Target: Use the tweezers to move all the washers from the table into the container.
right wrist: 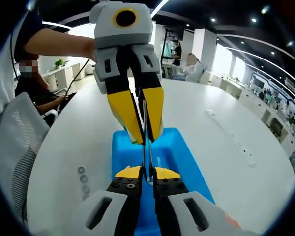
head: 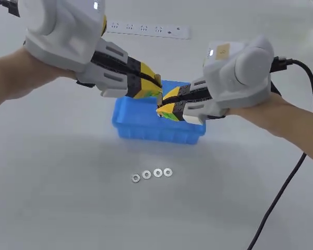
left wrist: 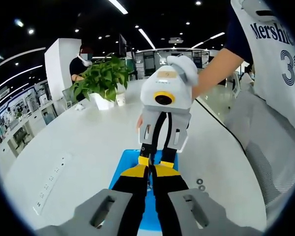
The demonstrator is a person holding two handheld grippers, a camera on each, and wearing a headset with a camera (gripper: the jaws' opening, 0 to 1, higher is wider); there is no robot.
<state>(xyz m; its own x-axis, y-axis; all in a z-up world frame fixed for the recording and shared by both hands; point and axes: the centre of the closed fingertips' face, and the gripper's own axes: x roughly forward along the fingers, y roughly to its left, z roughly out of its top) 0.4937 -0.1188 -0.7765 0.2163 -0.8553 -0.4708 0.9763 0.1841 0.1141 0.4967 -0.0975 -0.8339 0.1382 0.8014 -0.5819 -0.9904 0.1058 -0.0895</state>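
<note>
Left gripper and right gripper tip-to-tip over container, fingers both pinching tweezers.

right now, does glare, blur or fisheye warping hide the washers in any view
Head view: soft even light, washers sharp, no glare. Left gripper view: fisheye shrinks them to specks at right. Right gripper view: small at left, yet legible.

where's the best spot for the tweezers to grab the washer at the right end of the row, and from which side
Probably its rim: one tip of the tweezers through the hole, the other outside the free edge of the end washer, coming straight down. It lies flat on the table, with a neighbour close on its left.
</note>
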